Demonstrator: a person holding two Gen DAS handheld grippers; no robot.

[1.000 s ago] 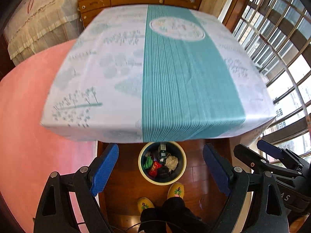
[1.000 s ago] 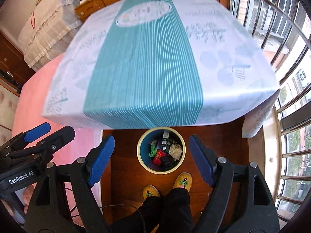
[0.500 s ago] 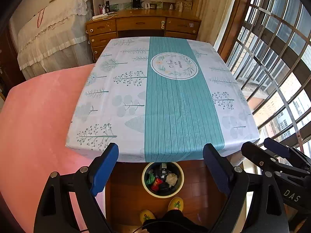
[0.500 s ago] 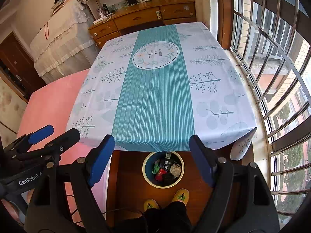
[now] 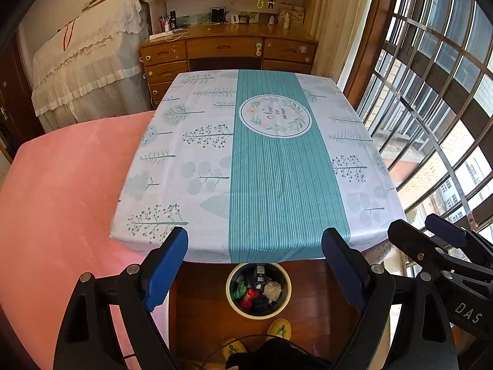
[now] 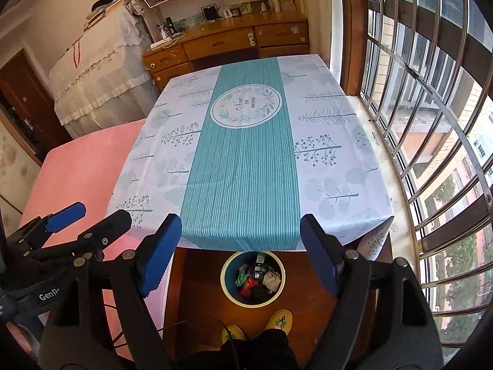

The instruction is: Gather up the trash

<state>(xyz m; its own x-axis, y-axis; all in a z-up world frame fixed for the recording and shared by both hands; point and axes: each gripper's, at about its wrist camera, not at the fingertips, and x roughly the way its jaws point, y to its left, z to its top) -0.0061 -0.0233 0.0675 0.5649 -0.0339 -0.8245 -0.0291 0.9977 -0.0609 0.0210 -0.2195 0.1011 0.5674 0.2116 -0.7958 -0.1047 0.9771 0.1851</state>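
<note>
The trash bin (image 5: pixel 258 289), a round pale-rimmed pail with a dark blue inside, stands on the wooden floor (image 5: pixel 203 302) just below the near edge of the tabletop (image 5: pixel 265 166), and in both wrist views it lies low between the two blue pads. Inside it sit crumpled scraps: a red wrapper (image 5: pixel 249 296), a green one (image 5: pixel 239 289) and a wad of grey-brown paper (image 5: pixel 272 289). The left hand-held gripper (image 5: pixel 255 262) hangs above with its jaws spread wide and nothing between them; the right hand-held gripper (image 6: pixel 240 246) is likewise spread wide and empty, just beside it. A smooth cloth covers the tabletop, white with printed trees and a teal striped band down the middle. Yellow slippers (image 6: pixel 279 319) stand just behind the bin, and a pink bed (image 5: pixel 61 191) lies to the left.
</note>
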